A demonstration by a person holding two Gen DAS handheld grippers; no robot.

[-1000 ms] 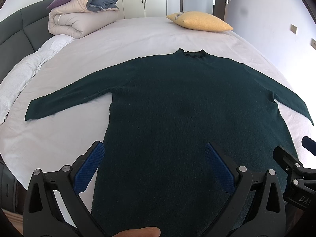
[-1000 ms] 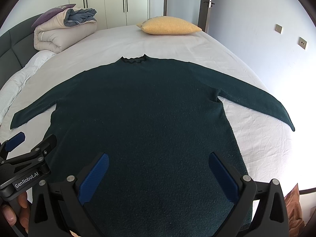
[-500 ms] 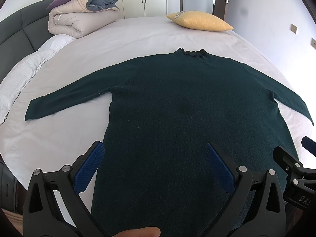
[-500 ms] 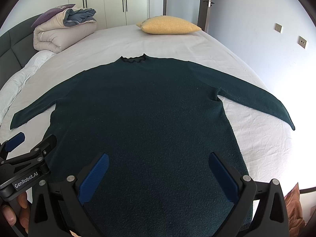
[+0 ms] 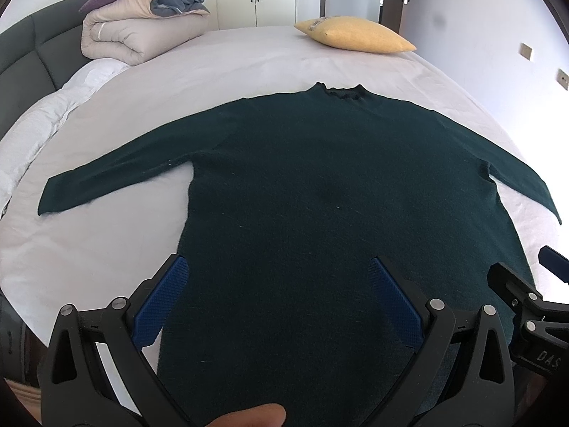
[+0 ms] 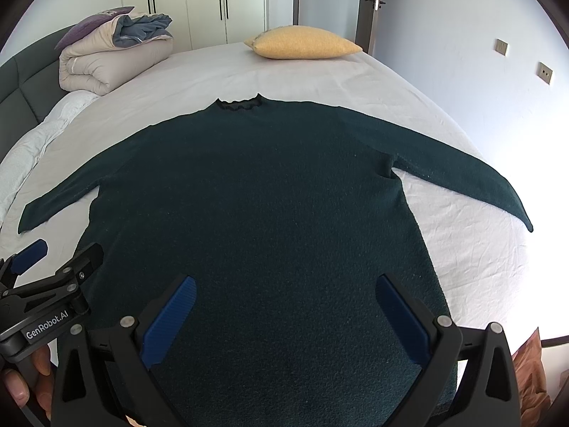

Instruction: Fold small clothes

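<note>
A dark green long-sleeved sweater (image 5: 338,195) lies flat on the white bed, collar away from me and both sleeves spread out; it also shows in the right wrist view (image 6: 256,195). My left gripper (image 5: 279,299) is open and empty, held above the sweater's lower left part near the hem. My right gripper (image 6: 286,316) is open and empty above the lower right part. Each gripper shows at the edge of the other's view: the right one (image 5: 526,306), the left one (image 6: 53,277).
The white bed sheet (image 5: 89,249) surrounds the sweater. A folded duvet pile (image 5: 142,25) sits at the far left by the dark headboard (image 5: 21,57). A yellow pillow (image 5: 355,33) lies at the far end. The bed's right edge (image 6: 498,284) is close to the right sleeve.
</note>
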